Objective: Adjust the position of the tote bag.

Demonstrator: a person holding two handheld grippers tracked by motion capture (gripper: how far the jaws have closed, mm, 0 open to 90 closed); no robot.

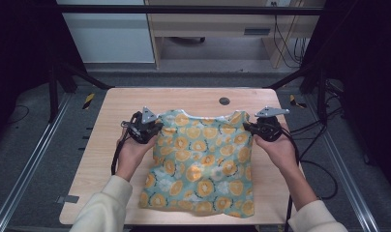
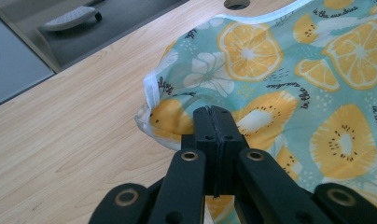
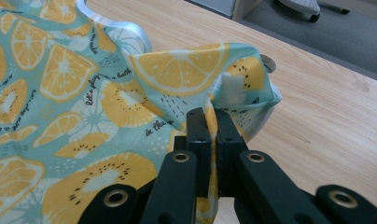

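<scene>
My left gripper (image 2: 213, 122) is clenched on a fold of the fruit-print garment (image 1: 203, 162) at its far left corner, the jaws pressed together with cloth pinched between them and a white-bound hem curling just past their tips. My right gripper (image 3: 210, 125) is likewise closed on the far right corner, where the fabric rises in a small peak above the jaws and sags back down on both sides. Between my two holds the garment lies spread on the wooden table (image 1: 111, 125), reaching from about the middle of it down to the near edge, with a white-trimmed neckline toward the far edge and a small round grommet (image 1: 224, 101) set in the wood beyond that. I judge the cloth thin, light and quite limp: it puckers where I grip and will drape and slide rather than keep any shape, so the corners or shoulder seams, taken one in each claw, are the sensible places to hold it, keeping it taut between them. The teal print shows orange slices, kiwi halves and white flowers, with script I can partly read: "in the sunshine" and "Let's play"; the rest is too small to make out.
</scene>
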